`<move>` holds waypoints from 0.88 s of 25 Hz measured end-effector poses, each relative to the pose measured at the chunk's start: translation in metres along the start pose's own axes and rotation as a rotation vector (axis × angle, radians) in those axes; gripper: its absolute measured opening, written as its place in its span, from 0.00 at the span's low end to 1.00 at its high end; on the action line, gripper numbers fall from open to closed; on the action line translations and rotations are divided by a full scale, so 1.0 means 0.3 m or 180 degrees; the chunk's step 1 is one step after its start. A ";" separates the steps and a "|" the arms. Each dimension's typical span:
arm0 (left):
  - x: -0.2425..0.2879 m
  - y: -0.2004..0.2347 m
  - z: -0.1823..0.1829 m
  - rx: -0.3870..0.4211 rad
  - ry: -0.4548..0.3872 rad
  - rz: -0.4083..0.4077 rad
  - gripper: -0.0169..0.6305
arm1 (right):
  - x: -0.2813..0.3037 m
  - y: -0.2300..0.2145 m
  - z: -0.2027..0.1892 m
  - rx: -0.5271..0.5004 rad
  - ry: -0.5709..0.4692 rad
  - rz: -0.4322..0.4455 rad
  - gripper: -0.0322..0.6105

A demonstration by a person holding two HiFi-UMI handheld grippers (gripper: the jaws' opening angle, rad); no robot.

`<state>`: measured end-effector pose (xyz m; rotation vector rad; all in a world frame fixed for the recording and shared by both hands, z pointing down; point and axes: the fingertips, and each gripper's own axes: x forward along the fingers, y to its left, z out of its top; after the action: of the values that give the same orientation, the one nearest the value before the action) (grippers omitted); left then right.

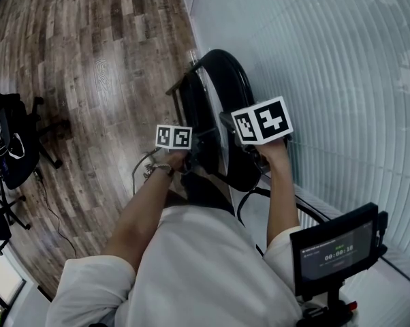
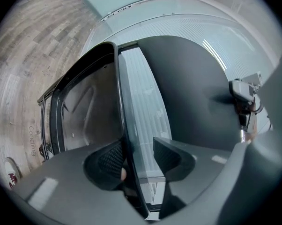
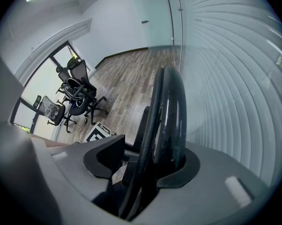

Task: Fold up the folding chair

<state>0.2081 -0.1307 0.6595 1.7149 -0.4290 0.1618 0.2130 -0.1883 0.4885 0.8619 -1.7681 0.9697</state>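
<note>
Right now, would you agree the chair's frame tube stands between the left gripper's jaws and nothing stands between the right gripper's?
Not quite. The right gripper view shows the curved black rim of the folding chair between the open jaws of the right gripper. The left gripper does have the frame tube between its jaws.

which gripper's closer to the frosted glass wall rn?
Right. The right gripper straddles the folding chair rim on the side next to the glass wall. The left gripper straddles the chair's frame edge on the wood floor side, farther away.
</note>
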 end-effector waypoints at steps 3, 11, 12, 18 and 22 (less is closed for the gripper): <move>-0.001 0.006 0.004 0.0000 -0.0011 0.0031 0.30 | 0.006 0.002 0.005 -0.0011 0.0017 -0.0014 0.36; 0.012 0.011 0.014 0.0059 -0.0008 0.0105 0.30 | 0.012 -0.016 0.012 -0.0016 0.0034 -0.0051 0.34; 0.013 0.012 0.016 0.0064 -0.0003 0.0110 0.30 | 0.013 -0.017 0.013 -0.0019 0.0038 -0.0057 0.34; 0.012 0.016 0.022 0.0072 0.0004 0.0136 0.30 | 0.019 -0.018 0.019 -0.0023 0.0066 -0.0089 0.33; 0.011 0.016 0.024 0.0065 0.0003 0.0145 0.30 | 0.019 -0.019 0.023 -0.0030 0.0069 -0.0102 0.33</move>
<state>0.2084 -0.1391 0.6636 1.7259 -0.4672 0.2006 0.2133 -0.1976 0.4933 0.8680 -1.7343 0.9458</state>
